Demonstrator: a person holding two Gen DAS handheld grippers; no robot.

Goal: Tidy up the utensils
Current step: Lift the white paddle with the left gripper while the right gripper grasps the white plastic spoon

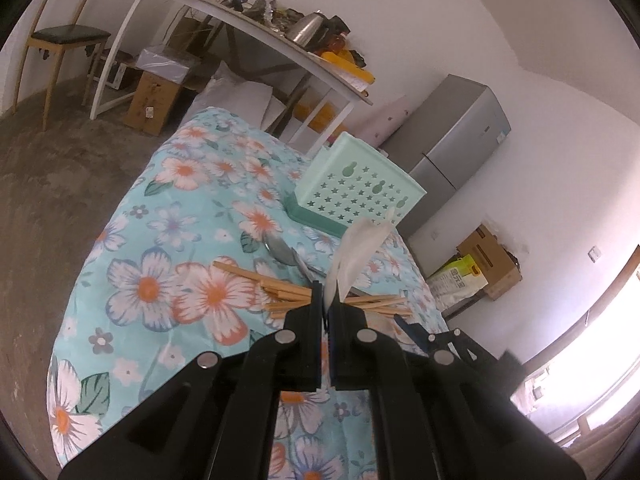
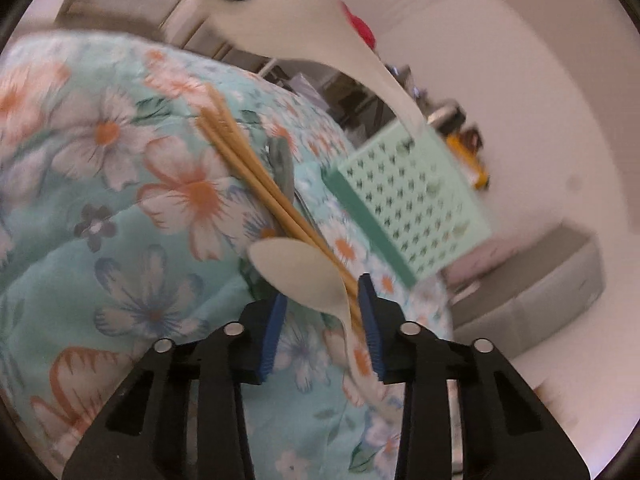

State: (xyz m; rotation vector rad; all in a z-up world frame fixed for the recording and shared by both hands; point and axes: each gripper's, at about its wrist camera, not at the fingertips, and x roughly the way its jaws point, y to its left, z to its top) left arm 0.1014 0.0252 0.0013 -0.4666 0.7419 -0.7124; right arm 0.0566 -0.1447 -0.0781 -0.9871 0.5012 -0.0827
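The left claw (image 1: 329, 300) is pressed together and pinches a white spoon (image 1: 354, 252), which sticks up in the middle of the left view. The right claw (image 2: 324, 320) is partly spread, and its blue pads do not squeeze anything. A second white spoon (image 2: 300, 272) lies between them on the flowery surface (image 2: 120, 240), touching the wooden chopsticks (image 2: 244, 168). The green basket (image 2: 416, 204) sits just beside them, toward the right of the frame. The right claw might catch a chopstick along with the spoon, because they touch. The thin held spoon could also slip.
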